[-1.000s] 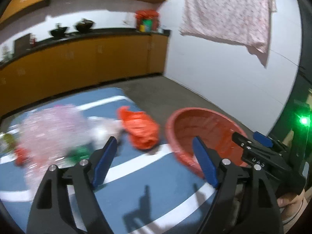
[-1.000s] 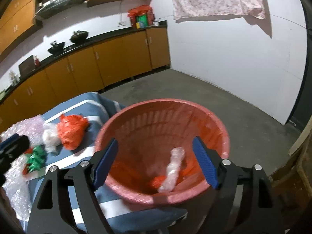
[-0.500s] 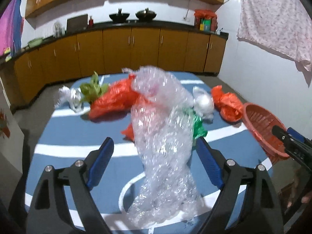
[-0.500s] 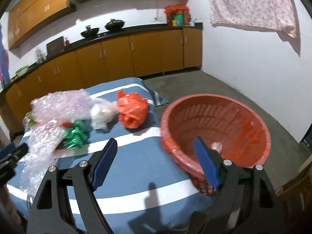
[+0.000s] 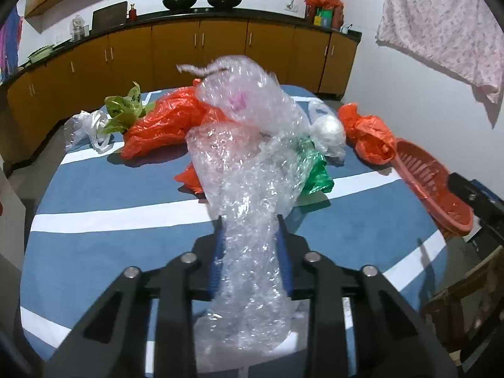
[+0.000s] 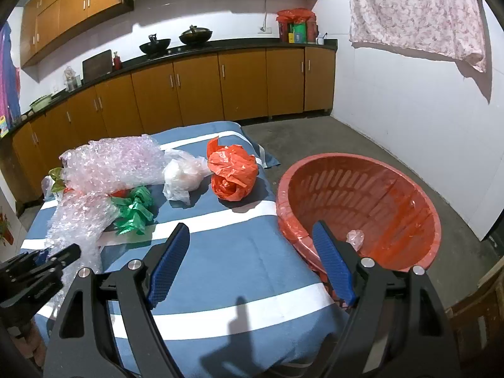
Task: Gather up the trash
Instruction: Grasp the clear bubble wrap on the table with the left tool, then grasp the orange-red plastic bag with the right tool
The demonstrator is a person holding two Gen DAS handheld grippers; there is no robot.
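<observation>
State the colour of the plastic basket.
Red slotted plastic basket; clearest in the right wrist view.

Orange-brown wooden base cabinets [image 6: 195,91] along back wall, black countertop [image 6: 220,45] above. Matching wall cabinets [image 6: 72,3] overhead. Two black woks [image 6: 174,41] on counter. White plain wall [image 6: 393,100] at right, pink floral cloth [image 6: 415,12] hanging against it. Grey concrete floor [image 6: 315,135]. Blue white-striped cloth-covered table [image 6: 239,252] in foreground.

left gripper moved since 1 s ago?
Yes. The left gripper swung left, away from the red basket toward the trash pile; the basket now sits at the view's right edge. It also closed on the bubble wrap.
</observation>
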